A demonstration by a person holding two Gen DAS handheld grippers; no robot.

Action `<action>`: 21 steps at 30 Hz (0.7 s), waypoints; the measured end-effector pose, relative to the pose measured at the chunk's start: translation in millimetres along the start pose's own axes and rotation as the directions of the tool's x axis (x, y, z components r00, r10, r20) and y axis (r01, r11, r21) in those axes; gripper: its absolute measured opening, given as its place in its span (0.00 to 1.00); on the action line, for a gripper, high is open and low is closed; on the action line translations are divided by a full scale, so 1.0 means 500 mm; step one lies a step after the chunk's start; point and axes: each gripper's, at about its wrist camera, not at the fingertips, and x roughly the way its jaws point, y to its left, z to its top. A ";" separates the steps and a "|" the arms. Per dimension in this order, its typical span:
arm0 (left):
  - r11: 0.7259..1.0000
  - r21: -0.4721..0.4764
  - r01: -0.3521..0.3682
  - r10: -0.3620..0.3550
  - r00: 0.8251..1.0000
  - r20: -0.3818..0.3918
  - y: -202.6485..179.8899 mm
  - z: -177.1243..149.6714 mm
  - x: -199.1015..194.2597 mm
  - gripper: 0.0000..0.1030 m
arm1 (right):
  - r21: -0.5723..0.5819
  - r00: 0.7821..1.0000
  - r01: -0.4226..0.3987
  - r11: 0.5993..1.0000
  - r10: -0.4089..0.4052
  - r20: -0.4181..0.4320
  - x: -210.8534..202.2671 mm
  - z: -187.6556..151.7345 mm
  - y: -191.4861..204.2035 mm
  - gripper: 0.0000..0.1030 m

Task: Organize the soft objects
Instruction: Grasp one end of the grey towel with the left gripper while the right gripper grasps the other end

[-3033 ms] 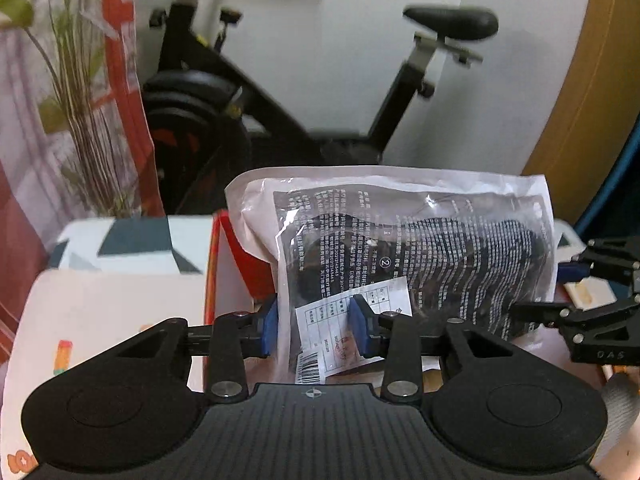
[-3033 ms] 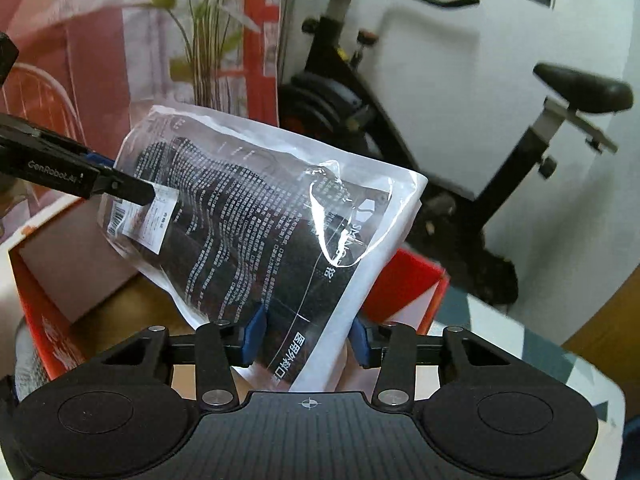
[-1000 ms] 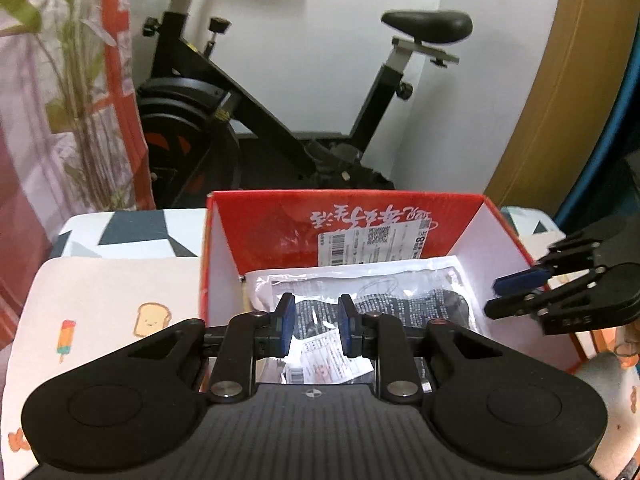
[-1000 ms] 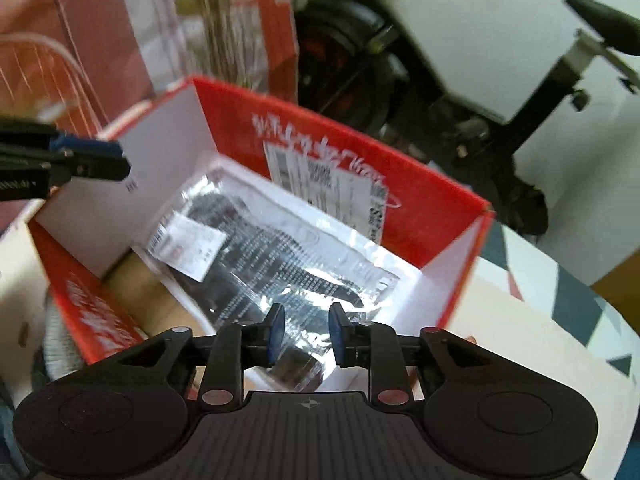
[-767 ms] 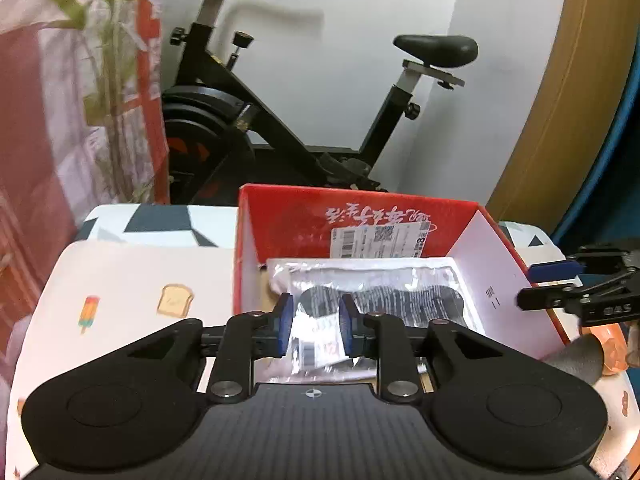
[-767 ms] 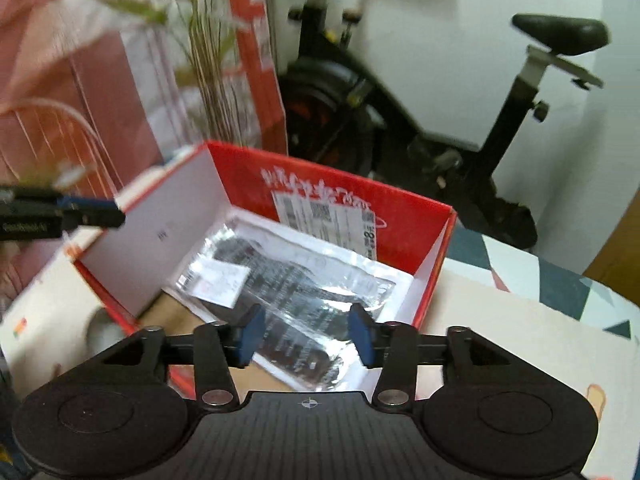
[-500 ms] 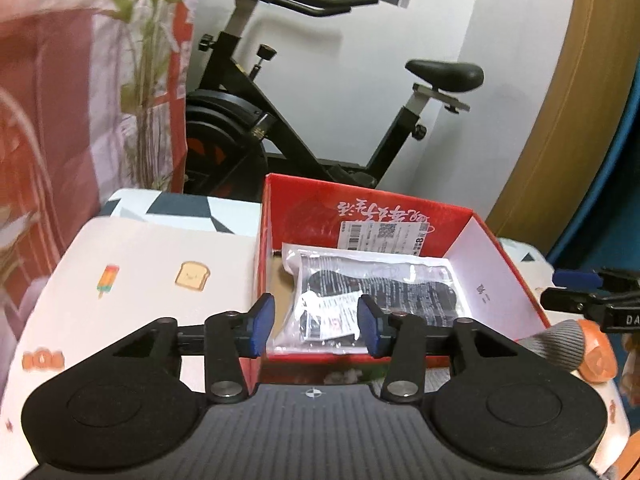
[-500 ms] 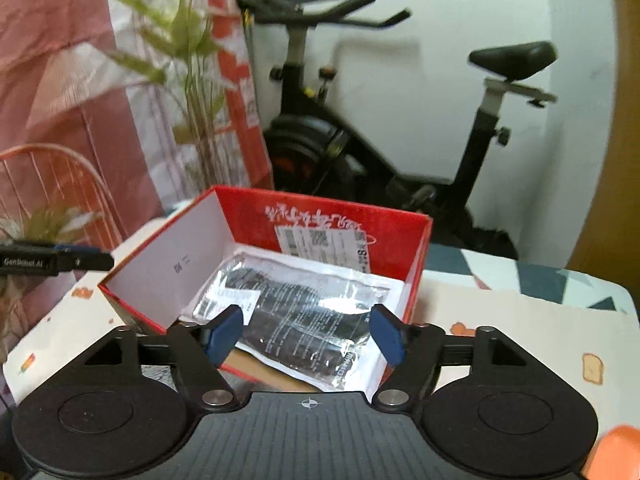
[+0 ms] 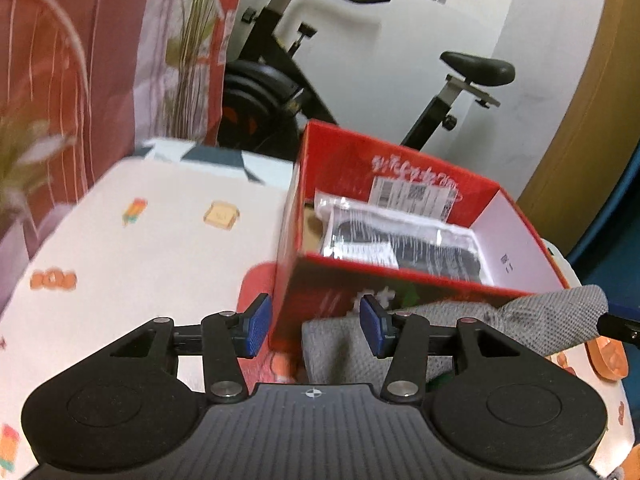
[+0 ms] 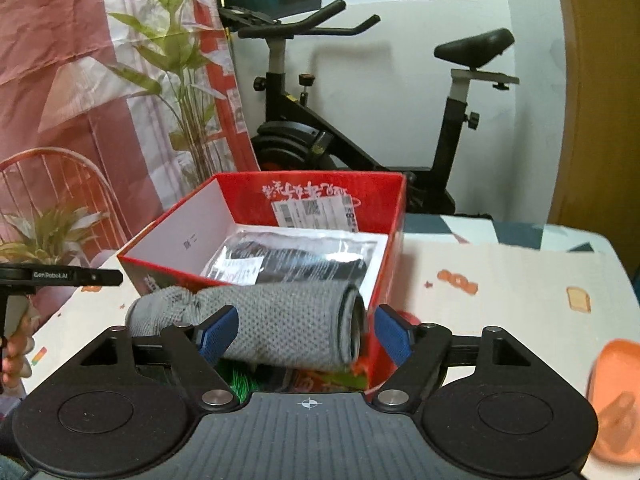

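The red box (image 10: 390, 216) sits at twelve o'clock from both grippers, and a clear plastic packet (image 10: 296, 258) of dark fabric already lies flat on its floor. A rolled grey knit cloth (image 10: 280, 320) lies outside, against the box's near wall.

The right gripper (image 10: 306, 334) has its jaws spread wide, empty, with the roll lying across the gap between them; no pad presses on it. The left gripper (image 9: 314, 328) stands about half open and holds nothing; the roll's other end (image 9: 460, 332) lies at its three o'clock, beyond its right finger.

The step in hand looks to be taking up the roll. To do it well, the right gripper should close across the firm middle of the roll, not its loose puckered end at nine o'clock. Whether the roll touches the orange item (image 10: 614, 400) at four o'clock cannot be told through the blur.
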 end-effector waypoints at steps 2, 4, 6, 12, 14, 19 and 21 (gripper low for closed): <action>1.000 -0.015 0.005 -0.005 1.000 -0.020 0.003 -0.010 0.007 0.49 | 0.028 1.000 0.002 1.000 -0.002 -0.008 0.006 -0.007 -0.006 0.69; 1.000 -0.019 0.009 -0.009 0.999 -0.034 0.002 -0.019 0.011 0.49 | 0.052 1.000 -0.006 0.999 0.006 -0.005 0.013 -0.010 -0.010 0.65; 1.000 -0.022 0.015 -0.016 0.999 -0.048 0.001 -0.028 0.016 0.49 | 0.058 1.000 -0.015 0.998 0.015 -0.010 0.023 -0.010 -0.009 0.57; 0.998 -0.052 0.048 -0.052 0.995 -0.080 0.005 -0.049 0.032 0.54 | 0.052 0.999 0.019 0.998 -0.017 -0.041 0.039 -0.018 -0.007 0.18; 0.996 -0.068 0.055 -0.061 0.994 -0.088 0.010 -0.053 0.038 0.54 | 0.065 0.999 0.010 0.998 -0.007 -0.042 0.039 -0.019 -0.012 0.16; 0.998 -0.053 0.041 -0.044 0.997 -0.056 0.008 -0.052 0.043 0.56 | 0.060 0.999 0.014 0.998 -0.011 -0.050 0.046 -0.019 -0.007 0.15; 0.995 -0.080 0.058 -0.063 0.996 -0.068 0.013 -0.054 0.052 0.59 | 0.060 0.999 0.017 0.998 -0.014 -0.053 0.048 -0.020 -0.006 0.15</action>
